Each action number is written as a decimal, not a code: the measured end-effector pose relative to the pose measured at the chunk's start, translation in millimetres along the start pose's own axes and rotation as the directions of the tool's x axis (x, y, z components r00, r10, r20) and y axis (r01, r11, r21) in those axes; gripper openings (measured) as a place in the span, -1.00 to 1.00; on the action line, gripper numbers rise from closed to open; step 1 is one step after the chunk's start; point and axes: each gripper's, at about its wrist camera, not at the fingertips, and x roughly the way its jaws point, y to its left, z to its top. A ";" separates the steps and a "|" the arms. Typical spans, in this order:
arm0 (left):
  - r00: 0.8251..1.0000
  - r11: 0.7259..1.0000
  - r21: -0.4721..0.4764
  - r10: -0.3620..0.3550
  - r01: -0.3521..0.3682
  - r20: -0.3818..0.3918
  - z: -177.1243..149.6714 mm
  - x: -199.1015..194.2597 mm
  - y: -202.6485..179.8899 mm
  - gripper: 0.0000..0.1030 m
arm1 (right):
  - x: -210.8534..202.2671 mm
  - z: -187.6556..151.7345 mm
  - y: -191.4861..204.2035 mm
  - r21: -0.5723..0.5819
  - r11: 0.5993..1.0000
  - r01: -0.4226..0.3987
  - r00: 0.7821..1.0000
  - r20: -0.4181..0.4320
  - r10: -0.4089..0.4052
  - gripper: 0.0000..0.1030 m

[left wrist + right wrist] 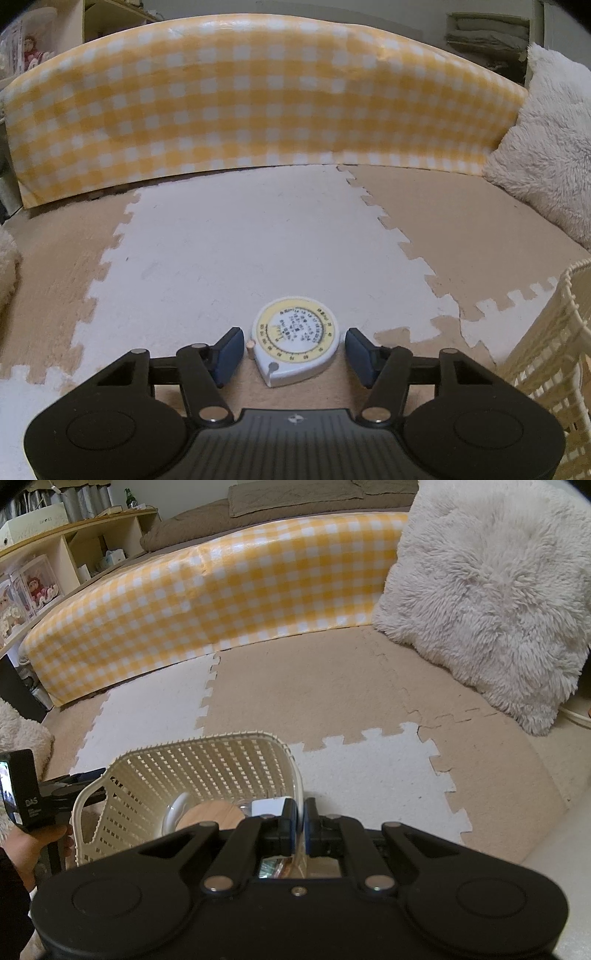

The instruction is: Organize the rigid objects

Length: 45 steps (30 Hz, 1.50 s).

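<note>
My two grippers over a foam floor mat (229, 240).
My left gripper (294, 349) is spread around a tape measure (295, 341); my right gripper (303, 825) pinches the basket (207, 760) rim.

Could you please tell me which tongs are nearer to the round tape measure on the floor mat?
Left. The left tongs sit open around the tape measure, one finger on either side. The right tongs are over at the basket, closed on its rim.
</note>
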 end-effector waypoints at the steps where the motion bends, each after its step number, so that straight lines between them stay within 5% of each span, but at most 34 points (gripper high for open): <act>1: 1.000 1.000 0.002 -0.001 0.001 -0.002 1.7 1.1 -0.1 0.19 | 0.0 0.1 -0.2 0.000 1.000 0.000 1.000 0.000 0.000 -0.91; 14: 1.000 1.000 0.015 -0.016 0.016 -0.013 -1.5 -7.4 0.8 0.06 | 0.8 -0.3 1.9 0.001 1.000 -0.002 1.000 -0.002 0.002 -0.90; 30: 0.991 0.992 -0.058 -0.105 0.109 0.080 3.2 -85.1 -6.8 -0.02 | 1.1 -0.9 1.4 0.001 1.000 0.000 1.000 -0.003 0.000 -0.91; 34: 0.990 0.992 -0.059 -0.109 0.115 0.085 6.2 -100.9 -11.1 -0.38 | 1.0 -1.4 1.0 0.001 1.000 0.002 1.000 -0.003 -0.002 -0.91; 39: 0.995 0.994 -0.054 -0.089 0.092 0.054 6.3 -103.5 -12.0 -0.38 | 0.7 -1.2 0.4 0.001 1.000 0.002 1.000 -0.004 -0.002 -0.91; 45: 0.990 0.988 -0.078 -0.138 0.136 -0.024 -13.6 -95.5 -2.9 -0.03 | 0.1 -1.5 -0.5 0.001 1.000 0.003 1.000 -0.005 -0.003 -0.91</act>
